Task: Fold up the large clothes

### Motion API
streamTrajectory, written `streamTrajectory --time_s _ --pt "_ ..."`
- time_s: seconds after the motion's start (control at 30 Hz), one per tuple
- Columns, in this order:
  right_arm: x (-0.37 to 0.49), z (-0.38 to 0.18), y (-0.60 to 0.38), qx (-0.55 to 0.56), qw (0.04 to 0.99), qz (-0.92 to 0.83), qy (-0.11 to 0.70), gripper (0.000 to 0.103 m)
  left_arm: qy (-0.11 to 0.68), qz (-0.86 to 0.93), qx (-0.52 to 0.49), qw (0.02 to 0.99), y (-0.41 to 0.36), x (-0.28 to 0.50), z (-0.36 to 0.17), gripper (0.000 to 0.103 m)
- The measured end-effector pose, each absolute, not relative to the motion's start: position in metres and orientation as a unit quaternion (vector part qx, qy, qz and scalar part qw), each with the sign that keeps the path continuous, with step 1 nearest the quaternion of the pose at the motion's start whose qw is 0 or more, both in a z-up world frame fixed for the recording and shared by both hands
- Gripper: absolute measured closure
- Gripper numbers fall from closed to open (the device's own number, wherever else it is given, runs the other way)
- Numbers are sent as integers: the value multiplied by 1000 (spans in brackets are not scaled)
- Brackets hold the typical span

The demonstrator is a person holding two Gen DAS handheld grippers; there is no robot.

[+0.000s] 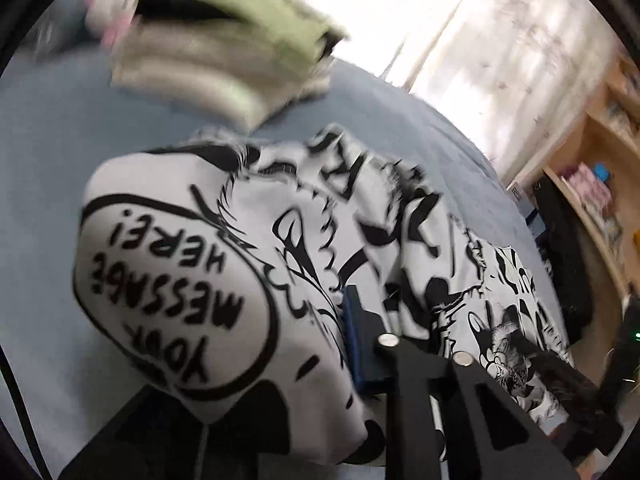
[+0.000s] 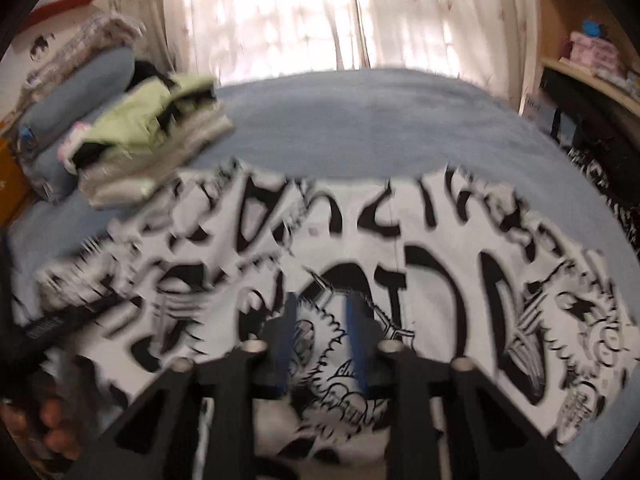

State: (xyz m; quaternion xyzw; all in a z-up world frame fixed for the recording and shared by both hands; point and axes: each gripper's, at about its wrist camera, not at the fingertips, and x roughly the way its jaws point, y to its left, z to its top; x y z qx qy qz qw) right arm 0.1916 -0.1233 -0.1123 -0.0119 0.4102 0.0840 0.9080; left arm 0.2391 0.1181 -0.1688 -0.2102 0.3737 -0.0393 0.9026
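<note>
Black-and-white printed cloth of the shirt [image 1: 224, 264] is draped over the left gripper [image 1: 352, 332], hiding one finger; only one blue pad [image 1: 354, 336] is seen, so whether it is clamped cannot be told; the shirt [image 2: 360, 264] is spread on the blue bed [image 2: 360, 120] ahead of and beneath the right gripper [image 2: 322, 344]; its fingers [image 2: 290, 340] are held narrowly apart above the print, nothing between them; folded clothes [image 2: 152, 148] are stacked beyond the fingers to the left; curtains [image 2: 280, 12] hang far ahead.
</note>
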Motion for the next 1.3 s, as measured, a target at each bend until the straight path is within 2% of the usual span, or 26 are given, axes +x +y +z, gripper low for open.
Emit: streamTrajectory --time_s 0.17,0.3,0.47,0.67,0.83,1.03,1.2,1.3 --pt "187 -134 -119 -28 906 87 414 93 288 -58 -82 952 66 227 -114 93" --pt "185 -136 -132 18 900 108 423 93 240 -118 -16 963 13 227 -76 94" --pt "179 -136 -162 118 877 150 442 92 243 -191 27 951 -54 237 -53 95" --pt "152 -126 -223 238 843 194 441 93 257 -266 99 924 -143 249 -48 95" --pt "113 -103 -302 261 871 123 399 93 265 -302 141 905 -215 248 -59 95" --pt "69 -91 -393 254 894 -20 368 93 289 -355 195 867 -299 228 -98 95" --pt "53 -104 -427 288 881 -61 370 93 314 -363 265 836 -335 203 -155 95" --pt "52 -114 -432 306 872 -68 376 93 327 -350 253 841 -332 208 -178 94"
